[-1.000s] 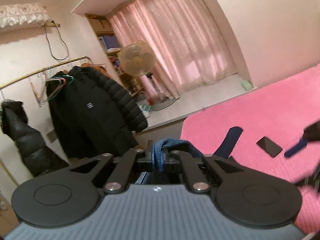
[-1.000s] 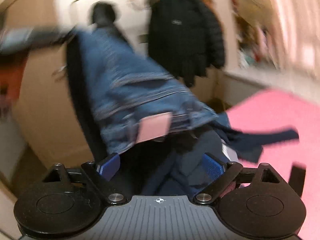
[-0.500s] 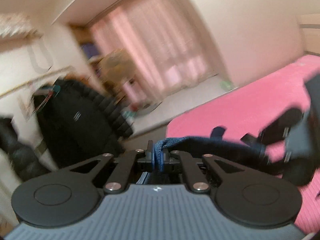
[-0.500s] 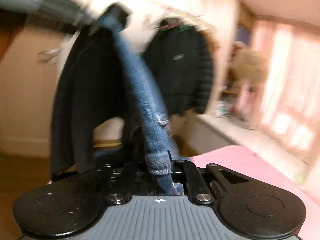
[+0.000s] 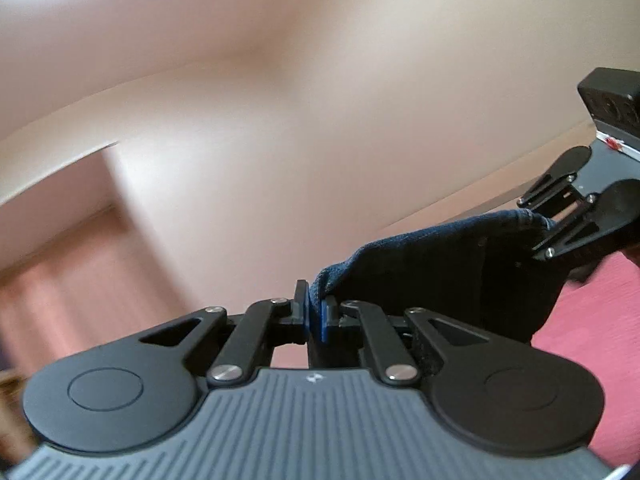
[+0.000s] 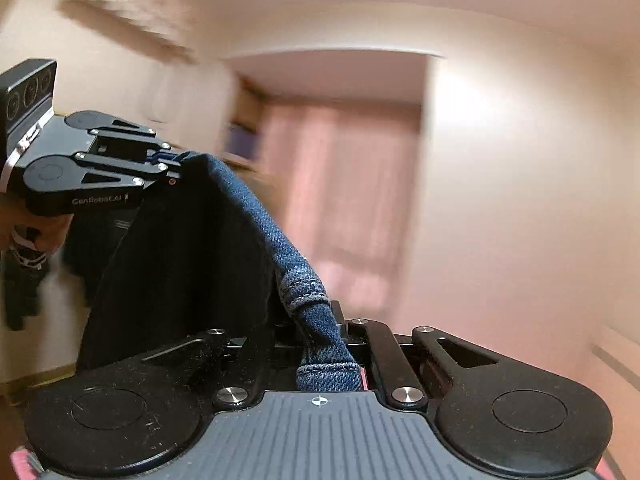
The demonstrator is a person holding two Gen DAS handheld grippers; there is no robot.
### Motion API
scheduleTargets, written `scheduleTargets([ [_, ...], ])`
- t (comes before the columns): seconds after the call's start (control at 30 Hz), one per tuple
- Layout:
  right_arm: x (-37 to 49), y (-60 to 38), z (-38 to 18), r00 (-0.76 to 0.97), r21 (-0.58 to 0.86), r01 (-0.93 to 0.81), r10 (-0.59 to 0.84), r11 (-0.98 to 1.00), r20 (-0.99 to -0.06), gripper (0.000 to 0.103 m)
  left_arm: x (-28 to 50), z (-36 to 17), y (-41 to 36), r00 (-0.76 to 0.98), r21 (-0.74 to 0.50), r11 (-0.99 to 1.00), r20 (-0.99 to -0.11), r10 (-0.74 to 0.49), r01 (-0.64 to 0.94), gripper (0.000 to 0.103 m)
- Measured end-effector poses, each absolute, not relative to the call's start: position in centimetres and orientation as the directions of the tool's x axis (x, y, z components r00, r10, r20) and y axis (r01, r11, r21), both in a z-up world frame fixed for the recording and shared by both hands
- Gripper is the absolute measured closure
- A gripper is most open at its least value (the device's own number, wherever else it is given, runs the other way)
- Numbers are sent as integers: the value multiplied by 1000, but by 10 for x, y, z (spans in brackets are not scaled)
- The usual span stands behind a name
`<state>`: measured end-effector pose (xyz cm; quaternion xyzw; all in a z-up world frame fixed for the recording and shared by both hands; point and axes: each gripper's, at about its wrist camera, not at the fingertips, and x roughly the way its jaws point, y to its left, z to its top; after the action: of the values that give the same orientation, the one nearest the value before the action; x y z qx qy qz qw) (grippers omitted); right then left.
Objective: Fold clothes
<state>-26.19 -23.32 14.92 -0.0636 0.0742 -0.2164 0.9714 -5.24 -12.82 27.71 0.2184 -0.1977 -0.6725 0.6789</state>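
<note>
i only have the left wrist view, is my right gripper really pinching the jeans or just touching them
Observer: Pinching. In the right wrist view the right gripper is shut on the jeans' stitched hem.
Operator: how does the cloth run between the two grippers
Observer: As a taut blue denim edge rising from there to the left gripper.
Operator: anything hanging under that edge
Observer: Yes, a dark fold of the jeans drops below it.
</note>
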Motion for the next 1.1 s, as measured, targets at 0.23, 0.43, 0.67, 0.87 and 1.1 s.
scheduleTargets([
  [0.23, -362, -259, 62, 685, -116, 648, -642, 753, -345, 98, -111, 170, -243, -244, 357, -335, -275, -930, 872, 98],
  [0.43, -421, -342, 8, 588, -74, 702, -635, 708, -501, 98, -161, 105, -356, -348, 237, -490, -459, -817, 839, 98],
  [0.67, -461, -516, -38, 532, -21, 705, -549, 709, -645, 98, -193, 56, -590, -324, 74, -462, -617, -717, 884, 92],
  [0.87, -446, -631, -93, 506, -33, 690, -514, 723, -693, 47, -156, 3, -692, -133, 37, -225, -710, -692, 974, 69],
  [1.1, -413, -618, -154, 493, 69, 672, -377, 737, -784, 28, -61, -71, -598, 83, 10, 127, -807, -585, 992, 64],
])
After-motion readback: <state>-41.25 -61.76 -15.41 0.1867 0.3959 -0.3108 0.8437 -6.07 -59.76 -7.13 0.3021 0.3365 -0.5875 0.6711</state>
